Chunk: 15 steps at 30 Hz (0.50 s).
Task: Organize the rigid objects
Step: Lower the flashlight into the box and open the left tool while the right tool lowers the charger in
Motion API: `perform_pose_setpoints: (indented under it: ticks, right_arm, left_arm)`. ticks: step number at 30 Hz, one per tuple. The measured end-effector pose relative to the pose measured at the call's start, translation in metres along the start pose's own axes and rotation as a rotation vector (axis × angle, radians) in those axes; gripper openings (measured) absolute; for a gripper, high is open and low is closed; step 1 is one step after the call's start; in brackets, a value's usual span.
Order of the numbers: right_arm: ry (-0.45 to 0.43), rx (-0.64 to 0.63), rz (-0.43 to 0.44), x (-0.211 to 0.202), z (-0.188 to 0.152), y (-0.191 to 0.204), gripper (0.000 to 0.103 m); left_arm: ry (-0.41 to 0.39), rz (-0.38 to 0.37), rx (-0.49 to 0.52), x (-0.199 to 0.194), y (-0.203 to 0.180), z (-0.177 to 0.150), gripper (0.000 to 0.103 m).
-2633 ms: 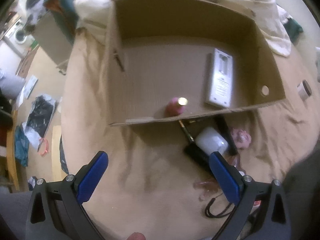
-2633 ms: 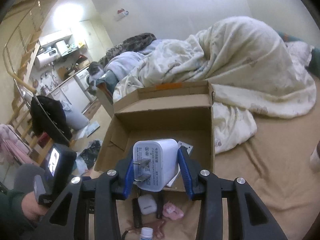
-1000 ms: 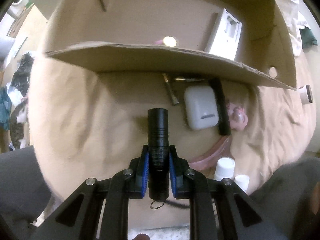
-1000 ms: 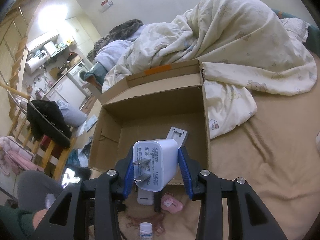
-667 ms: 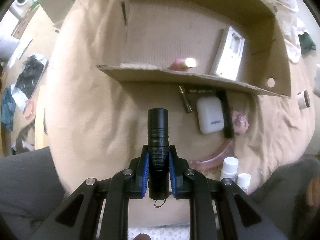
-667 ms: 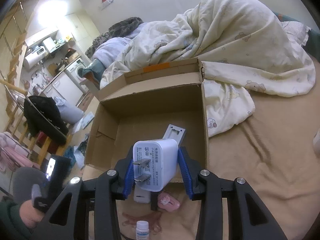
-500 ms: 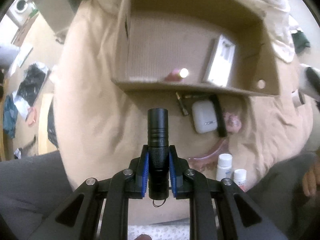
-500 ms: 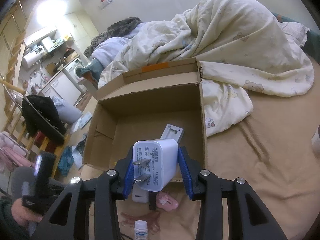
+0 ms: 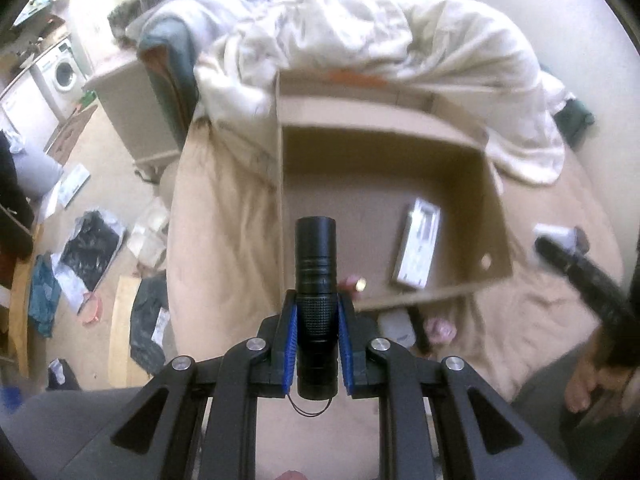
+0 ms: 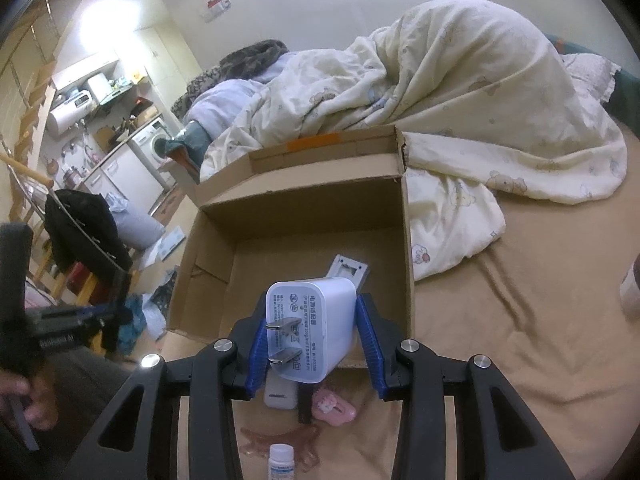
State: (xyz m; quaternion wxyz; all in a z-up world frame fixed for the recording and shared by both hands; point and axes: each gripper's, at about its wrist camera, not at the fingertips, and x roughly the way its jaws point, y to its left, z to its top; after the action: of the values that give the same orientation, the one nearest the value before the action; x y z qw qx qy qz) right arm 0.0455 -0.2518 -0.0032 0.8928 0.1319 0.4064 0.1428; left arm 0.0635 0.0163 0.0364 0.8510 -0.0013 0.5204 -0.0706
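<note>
My left gripper [image 9: 316,312] is shut on a black flashlight [image 9: 315,280], held high above the near left corner of the open cardboard box [image 9: 276,184]. Inside the box lie a white flat device [image 9: 418,248] and a pink item with a shiny cap [image 9: 356,283]. My right gripper [image 10: 312,332] is shut on a white plug adapter [image 10: 316,328] with its prongs facing left, just before the box's near wall [image 10: 406,280]. The left gripper [image 10: 80,316] shows blurred at the left edge of the right wrist view.
On the tan bedsheet in front of the box lie a white earbud case [image 10: 280,394], a black stick [image 10: 304,400], a pink clip [image 10: 334,406], a pink curved piece [image 10: 280,440] and a white bottle [image 10: 282,460]. A cream duvet [image 10: 460,100] is heaped behind the box.
My left gripper has risen with the flashlight and tilted up, so the whole box and the room beyond now show. The right gripper with the adapter has stayed put.
</note>
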Motion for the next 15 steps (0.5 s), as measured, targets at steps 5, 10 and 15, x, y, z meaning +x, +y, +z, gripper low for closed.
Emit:
perform_pose_setpoints:
  ticks: [5,10,15]
  right_arm:
    - [-0.03,-0.017,-0.01,-0.002,0.002,0.003,0.042]
    - [-0.066,-0.024,-0.019,-0.006,0.006,0.003,0.042]
    - [-0.052,0.002,-0.007,-0.001,0.011,-0.002,0.042]
  left_arm:
    - [-0.1,-0.02,-0.003,-0.022,-0.01,0.027,0.016]
    - [-0.211,-0.044,-0.005,-0.053,-0.018,0.061,0.016]
    - [-0.289,-0.062,-0.001,-0.077,-0.027,0.094,0.016]
